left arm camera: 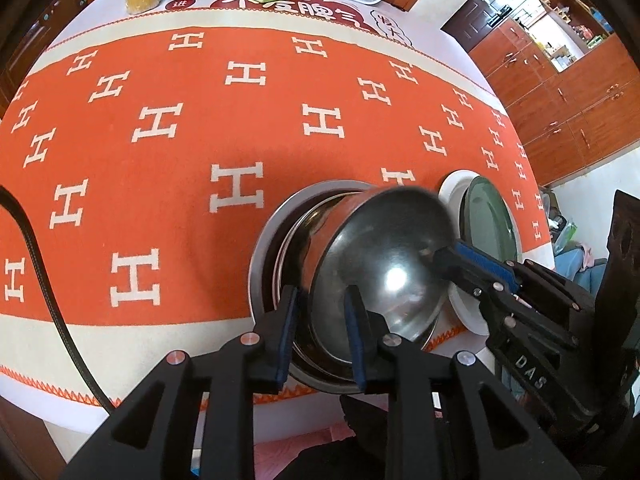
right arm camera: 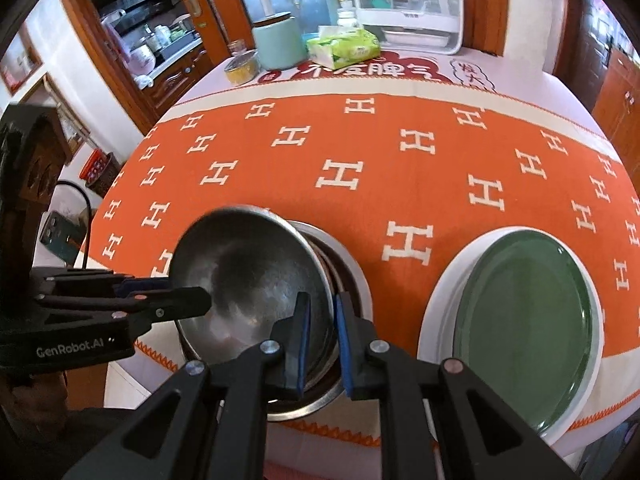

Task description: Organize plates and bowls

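Both tools met on one steel bowl (left arm camera: 384, 256) at the bench's near edge. Left tool (left arm camera: 320, 336) had its pads nearly closed over the bowl's near rim, one inside and one outside. Right tool (right arm camera: 322, 344) pinched the rim on the opposite side the same way. So held, the bowl hung tilted over a stack of steel bowls (right arm camera: 352, 280) standing on the orange cloth (left arm camera: 240, 128); whether it touched the stack I could not tell.

Just beside the stack, toward the bench's right edge, a green plate (right arm camera: 524, 332) lay on a white plate (right arm camera: 436, 312).

To my eye the step was nesting: this bowl going into the stack. Next it would need levelling, centring over the stack, lowering until seated, then both tools letting go together.
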A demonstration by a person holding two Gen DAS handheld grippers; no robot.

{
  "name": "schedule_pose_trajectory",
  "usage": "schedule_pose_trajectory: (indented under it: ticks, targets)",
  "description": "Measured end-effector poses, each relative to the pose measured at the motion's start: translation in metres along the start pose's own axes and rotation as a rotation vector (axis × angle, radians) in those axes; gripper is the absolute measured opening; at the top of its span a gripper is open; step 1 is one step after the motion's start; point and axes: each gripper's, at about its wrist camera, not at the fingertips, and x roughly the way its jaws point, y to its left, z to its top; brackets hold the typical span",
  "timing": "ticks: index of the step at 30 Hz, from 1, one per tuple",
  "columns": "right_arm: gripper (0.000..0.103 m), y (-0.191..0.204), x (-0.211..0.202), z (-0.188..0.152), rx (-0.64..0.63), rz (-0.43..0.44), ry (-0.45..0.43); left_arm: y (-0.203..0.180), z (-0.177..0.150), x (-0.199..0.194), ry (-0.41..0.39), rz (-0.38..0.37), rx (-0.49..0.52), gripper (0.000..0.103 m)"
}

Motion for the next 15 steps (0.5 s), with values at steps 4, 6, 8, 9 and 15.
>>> schedule_pose_trajectory:
  ticks: [4,6,8,9,15]
  targets:
    - [0.015,-0.008,0.001,0.001,0.05,0.018,0.004,0.003,0.001,-0.003,-0.012,-0.004,0.008,0.024]
    - [0.015,-0.012,0.002,0.001,0.072,0.02,0.012,0.004,0.002,-0.004,-0.012,-0.007,0.012,0.024]
    - [0.017,-0.014,0.004,0.0,0.09,0.024,0.02,0.004,0.002,-0.004,-0.014,-0.012,0.018,0.024]
    - [0.023,-0.015,0.006,0.0,0.101,0.024,0.025,0.005,0.003,-0.005,-0.015,-0.012,0.02,0.024]
    - [0.038,-0.027,0.01,-0.002,0.175,0.03,0.036,0.006,0.006,-0.004,-0.012,-0.029,0.039,0.025]
